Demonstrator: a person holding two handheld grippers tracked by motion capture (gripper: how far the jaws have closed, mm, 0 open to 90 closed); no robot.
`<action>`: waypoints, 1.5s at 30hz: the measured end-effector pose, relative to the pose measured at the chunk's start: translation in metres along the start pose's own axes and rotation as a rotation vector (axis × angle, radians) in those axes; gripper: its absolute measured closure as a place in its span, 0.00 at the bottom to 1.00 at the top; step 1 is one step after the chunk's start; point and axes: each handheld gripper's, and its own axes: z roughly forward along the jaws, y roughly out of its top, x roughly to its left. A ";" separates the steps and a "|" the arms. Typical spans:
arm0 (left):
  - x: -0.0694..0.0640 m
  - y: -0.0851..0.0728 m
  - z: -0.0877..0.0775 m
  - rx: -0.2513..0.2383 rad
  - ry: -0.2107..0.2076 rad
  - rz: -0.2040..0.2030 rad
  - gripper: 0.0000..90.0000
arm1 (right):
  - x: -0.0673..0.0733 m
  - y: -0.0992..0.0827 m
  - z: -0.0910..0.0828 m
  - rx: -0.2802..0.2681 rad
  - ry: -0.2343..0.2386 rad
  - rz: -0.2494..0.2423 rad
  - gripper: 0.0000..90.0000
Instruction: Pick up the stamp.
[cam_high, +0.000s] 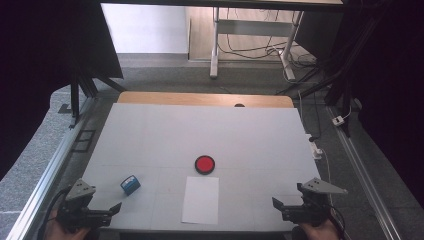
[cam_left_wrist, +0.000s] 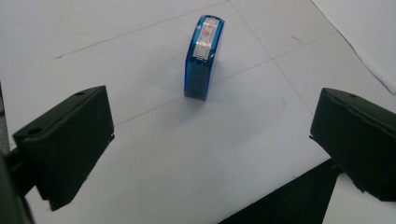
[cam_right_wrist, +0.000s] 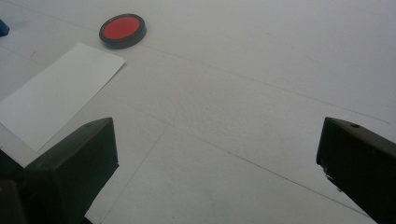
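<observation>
A small blue stamp block with a white label on top stands on the white table sheet, front left. In the left gripper view the blue stamp block stands ahead of the jaws, apart from them. A round red ink pad in a black rim lies mid-table, with a white paper sheet just in front of it. My left gripper rests open at the front left corner. At the front right, my right gripper is open too, with nothing between its jaws. The red ink pad and paper sheet lie ahead-left of it.
The table's wooden far edge shows beyond the sheet. Metal rails run along both sides. Desk legs and cables stand on the floor behind. Black curtains flank the scene.
</observation>
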 end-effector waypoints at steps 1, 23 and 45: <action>0.000 -0.001 -0.001 -0.003 -0.006 0.004 0.01 | 0.000 0.000 0.000 0.000 0.003 -0.006 0.00; 0.005 -0.002 -0.001 0.001 -0.106 -0.001 0.02 | 0.006 0.001 0.002 0.020 0.017 -0.062 0.00; 0.008 0.003 0.000 0.004 -0.141 0.018 0.00 | 0.007 0.001 0.004 0.033 0.028 -0.072 0.00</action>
